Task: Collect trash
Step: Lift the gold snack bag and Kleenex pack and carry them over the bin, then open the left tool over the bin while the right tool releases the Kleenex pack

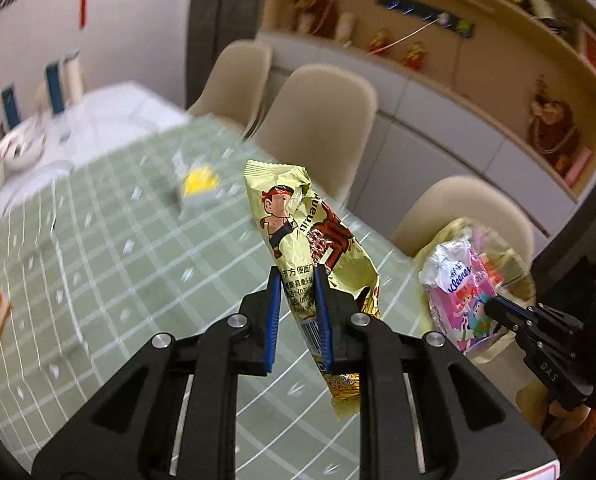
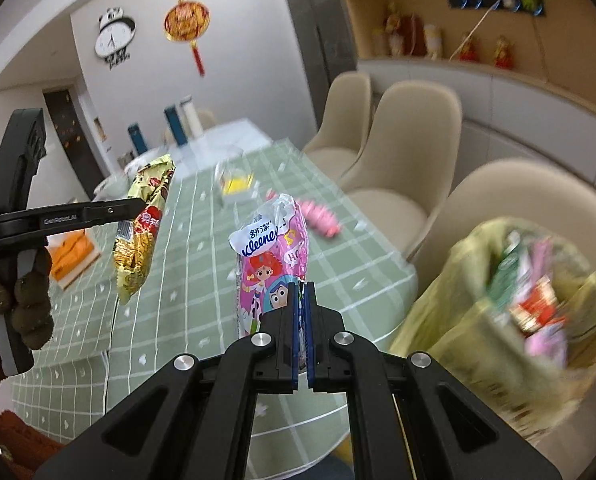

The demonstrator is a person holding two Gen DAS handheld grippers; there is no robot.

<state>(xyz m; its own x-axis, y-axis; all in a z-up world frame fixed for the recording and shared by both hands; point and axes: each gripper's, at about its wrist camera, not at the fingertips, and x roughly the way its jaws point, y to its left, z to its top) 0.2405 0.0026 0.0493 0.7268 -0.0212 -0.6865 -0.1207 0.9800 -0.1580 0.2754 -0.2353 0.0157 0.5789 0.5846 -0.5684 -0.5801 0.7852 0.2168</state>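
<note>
My left gripper [image 1: 296,276] is shut on a yellow noodle wrapper [image 1: 298,220] with a cartoon boy, held up above the green checked tablecloth [image 1: 117,264]. It also shows in the right wrist view, wrapper [image 2: 137,248] hanging from the left gripper [image 2: 133,206]. My right gripper [image 2: 301,286] is shut on a pink Kleenex tissue pack [image 2: 271,256], held above the table's near end. The pack [image 1: 458,292] and right gripper [image 1: 494,308] show at right in the left wrist view. A yellow-green trash bag [image 2: 498,292] with wrappers inside stands open at the right.
On the table lie a clear box with yellow contents [image 2: 237,184], a pink wrapper [image 2: 320,216] and an orange packet [image 2: 71,256]. Three beige chairs [image 2: 410,132] line the table's right side. Bottles [image 2: 175,124] and dishes stand at the far end.
</note>
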